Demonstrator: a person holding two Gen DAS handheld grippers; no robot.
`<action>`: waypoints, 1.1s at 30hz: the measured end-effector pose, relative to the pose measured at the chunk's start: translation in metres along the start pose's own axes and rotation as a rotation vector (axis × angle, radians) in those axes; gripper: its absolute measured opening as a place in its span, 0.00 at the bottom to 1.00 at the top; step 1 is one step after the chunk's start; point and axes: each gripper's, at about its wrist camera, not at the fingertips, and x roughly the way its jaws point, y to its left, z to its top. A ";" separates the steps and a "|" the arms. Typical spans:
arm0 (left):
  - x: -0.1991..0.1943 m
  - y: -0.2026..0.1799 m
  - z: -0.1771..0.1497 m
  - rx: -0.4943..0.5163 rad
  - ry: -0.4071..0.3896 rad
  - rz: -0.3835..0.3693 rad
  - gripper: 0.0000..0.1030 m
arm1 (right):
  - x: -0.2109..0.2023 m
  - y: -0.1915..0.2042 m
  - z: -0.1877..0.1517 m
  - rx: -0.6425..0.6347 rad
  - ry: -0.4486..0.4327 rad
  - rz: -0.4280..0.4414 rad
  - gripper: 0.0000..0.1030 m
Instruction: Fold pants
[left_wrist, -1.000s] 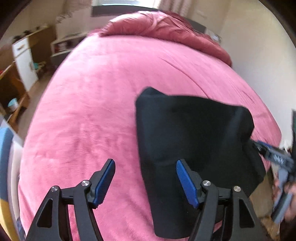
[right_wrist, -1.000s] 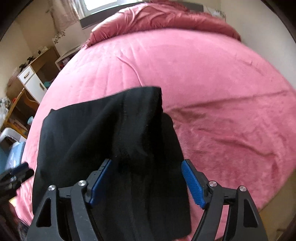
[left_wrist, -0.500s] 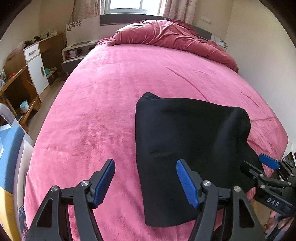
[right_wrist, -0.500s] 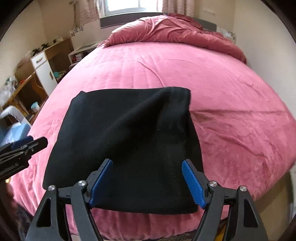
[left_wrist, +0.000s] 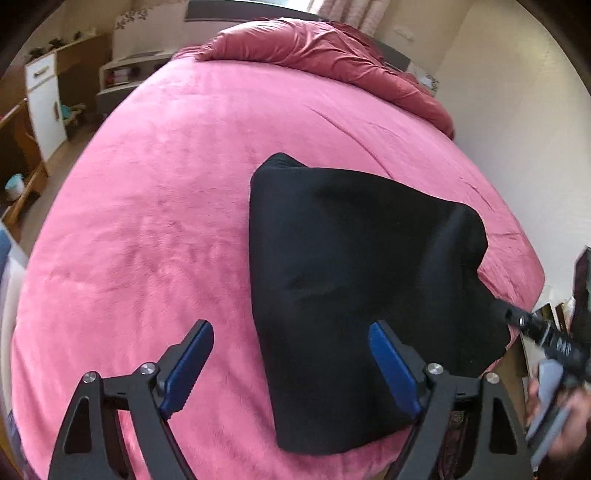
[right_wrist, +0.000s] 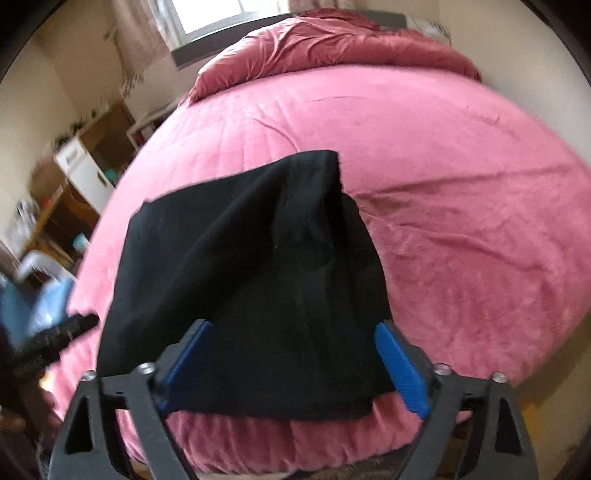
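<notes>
So the black pants (left_wrist: 354, 280) are sitting folded into a chunky bundle near the foot edge of the pink bed (left_wrist: 147, 229), and both my grippers are basically hanging over it with nothing in them. My left gripper (left_wrist: 291, 365) has just spread its fingers wide, one blue pad over bare blanket and the other over the bundle's edge, not pinching anything. My right gripper (right_wrist: 291, 365) has just opened up too, and the fabric sits between its fingers without being squeezed as far as I can tell. My worry: the near edge of the bundle hangs right at the mattress edge, so a careless nudge could drag it off. Also the top layer looks puffy on the right side, so it might flop open if I snag it.
</notes>
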 end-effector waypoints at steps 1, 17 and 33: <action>0.004 0.002 0.003 0.005 0.009 -0.019 0.85 | 0.008 -0.012 0.007 0.013 0.005 -0.001 1.00; 0.051 0.006 0.029 -0.002 0.107 -0.307 0.48 | 0.096 -0.038 0.050 0.051 0.220 0.352 0.57; -0.013 0.087 0.165 -0.002 -0.171 -0.221 0.38 | 0.110 0.130 0.188 -0.154 0.050 0.528 0.42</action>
